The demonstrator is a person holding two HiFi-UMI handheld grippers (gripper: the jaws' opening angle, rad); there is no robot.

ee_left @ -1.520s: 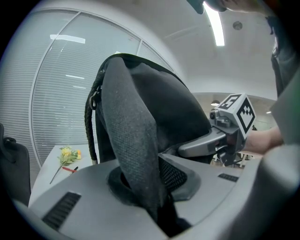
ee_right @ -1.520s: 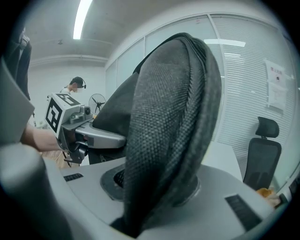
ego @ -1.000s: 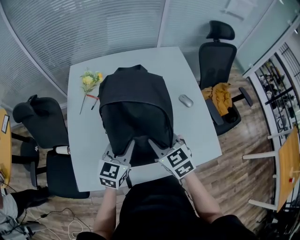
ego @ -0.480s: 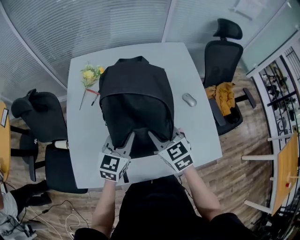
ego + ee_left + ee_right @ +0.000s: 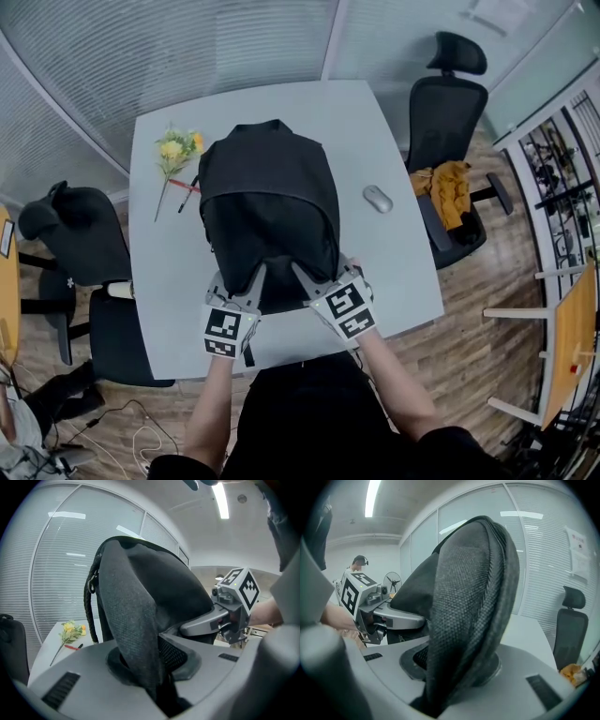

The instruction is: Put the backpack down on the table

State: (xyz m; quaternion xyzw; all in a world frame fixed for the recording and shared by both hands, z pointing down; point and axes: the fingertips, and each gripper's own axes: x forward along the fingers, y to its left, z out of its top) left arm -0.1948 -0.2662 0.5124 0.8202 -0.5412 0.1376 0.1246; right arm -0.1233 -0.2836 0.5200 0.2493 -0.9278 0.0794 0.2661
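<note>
A black backpack (image 5: 267, 211) stands upright on the white table (image 5: 394, 272), its back panel toward me. My left gripper (image 5: 239, 281) is shut on the left shoulder strap (image 5: 133, 620), which runs up between its jaws. At the bag's near right side, my right gripper (image 5: 323, 277) holds the right shoulder strap (image 5: 468, 597). Its jaws are opening, with the thick strap still between the pads. Each gripper view shows the other gripper beside the bag: the right gripper (image 5: 225, 616) and the left gripper (image 5: 370, 604).
Yellow flowers (image 5: 173, 155) and a red pen (image 5: 185, 190) lie at the table's far left. A grey mouse (image 5: 377, 199) lies to the right of the bag. Black office chairs stand at the left (image 5: 80, 239) and right (image 5: 448, 103); the right one carries an orange cloth (image 5: 441, 195).
Both grippers have sunk a little and moved away from me with the backpack, which now sits lower on the table. The mouse and flowers have not moved.
</note>
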